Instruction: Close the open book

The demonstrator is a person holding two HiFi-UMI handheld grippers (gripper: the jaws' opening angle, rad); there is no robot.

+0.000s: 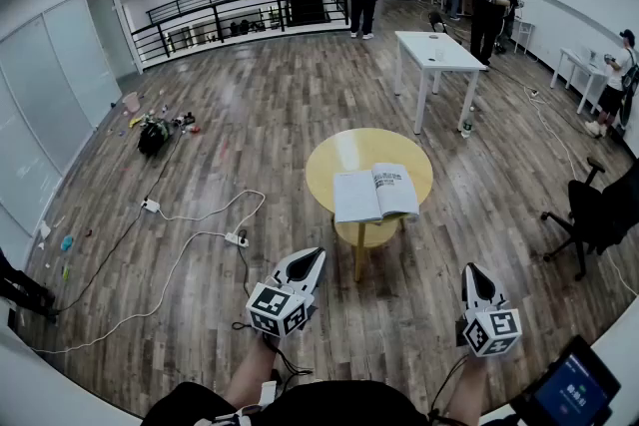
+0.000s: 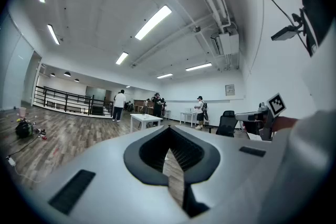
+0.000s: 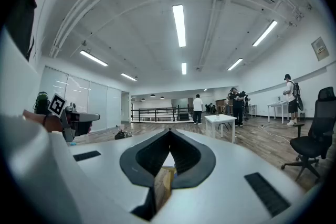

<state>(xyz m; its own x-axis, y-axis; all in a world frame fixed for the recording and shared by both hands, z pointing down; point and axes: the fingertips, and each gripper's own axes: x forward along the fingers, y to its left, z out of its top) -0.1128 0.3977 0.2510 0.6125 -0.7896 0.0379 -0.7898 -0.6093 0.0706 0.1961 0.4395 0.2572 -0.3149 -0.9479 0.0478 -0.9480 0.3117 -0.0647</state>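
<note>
Our left gripper [image 2: 169, 129] has its jaws brought together, the tips meeting, with nothing between them; through the slit below the tips we see only floor [image 2: 63, 139]. Our right gripper [image 3: 169, 131] is the same: jaws fully together, nothing clamped, and only far-off floor and a sliver of yellow show through its slit. Both point level and hang in the air near our body, touching nothing.

Out ahead, well apart from the 2 grippers, stands a round yellow table [image 1: 339, 150], and the book [image 1: 374, 193] lies on it, open and flat, pages up, spine running roughly away from us. It sits toward the near right part of the top, and its near edge looks close to the rim.

We judge it to be a thin paperback: light, with limp pages and a bendable cover, so 1 half should fold over with little force. The paper is likely smooth, and the book may slide on the table if pushed sideways. We would take 1 half at its outer edge, cover and pages together, swing it over the spine, and steady the other half with the second gripper. The jaws must open first.
</note>
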